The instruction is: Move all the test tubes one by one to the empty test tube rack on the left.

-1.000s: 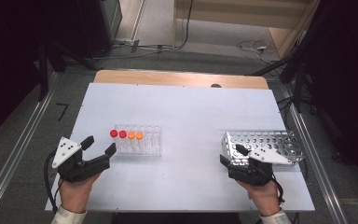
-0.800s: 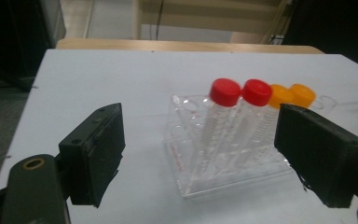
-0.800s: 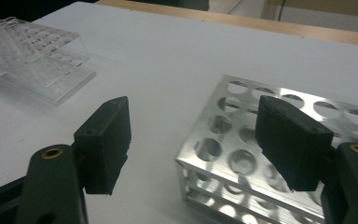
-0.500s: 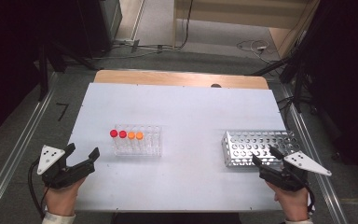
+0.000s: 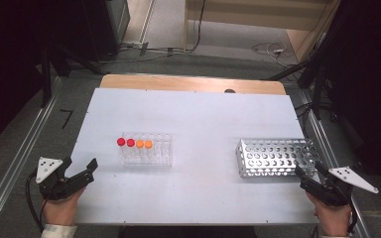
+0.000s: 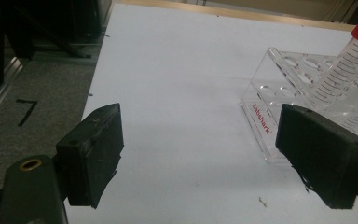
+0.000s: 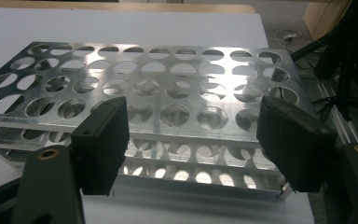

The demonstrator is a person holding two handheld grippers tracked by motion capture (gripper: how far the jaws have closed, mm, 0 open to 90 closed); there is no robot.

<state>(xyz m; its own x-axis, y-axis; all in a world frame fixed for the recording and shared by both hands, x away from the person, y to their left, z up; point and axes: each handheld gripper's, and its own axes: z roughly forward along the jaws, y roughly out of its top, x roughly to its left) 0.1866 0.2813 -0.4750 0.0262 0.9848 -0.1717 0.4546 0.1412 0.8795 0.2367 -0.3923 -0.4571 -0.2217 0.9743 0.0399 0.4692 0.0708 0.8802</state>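
Nearest the person, at the worktop's front left corner, a hand holds the left gripper [image 5: 82,173], its jaws spread wide with only bare white surface between them; the left gripper view shows them well apart, the clear rack just ahead and to one side. At the front right corner the other hand holds the right gripper [image 5: 308,177], jaws likewise spread and empty, pointing at the near end of the metal rack [image 5: 273,156] without touching it. In the right gripper view the rack's rows of round holes lie just beyond both jaws.

The worktop [image 5: 203,114] is a plain white sheet, matt and unmarked apart from a few tiny specks near the left gripper. On its left half stands the clear rack [image 5: 146,148], carrying four capped tubes in a row along its back: two red caps [image 5: 126,142] at the left, two orange caps [image 5: 144,144] beside them. The metal rack sits well apart from it on the right half, near the edge, shiny and holding nothing.

Beyond the white sheet a strip of wooden board [image 5: 193,83] shows along the far edge. Metal rails [image 5: 15,168] run along the floor on either side of the worktop. The floor is grey, with a black tape mark [image 5: 67,118] at the left. Farther back, cables [image 5: 268,48] lie loose on the floor, and dark stands and equipment flank the room.
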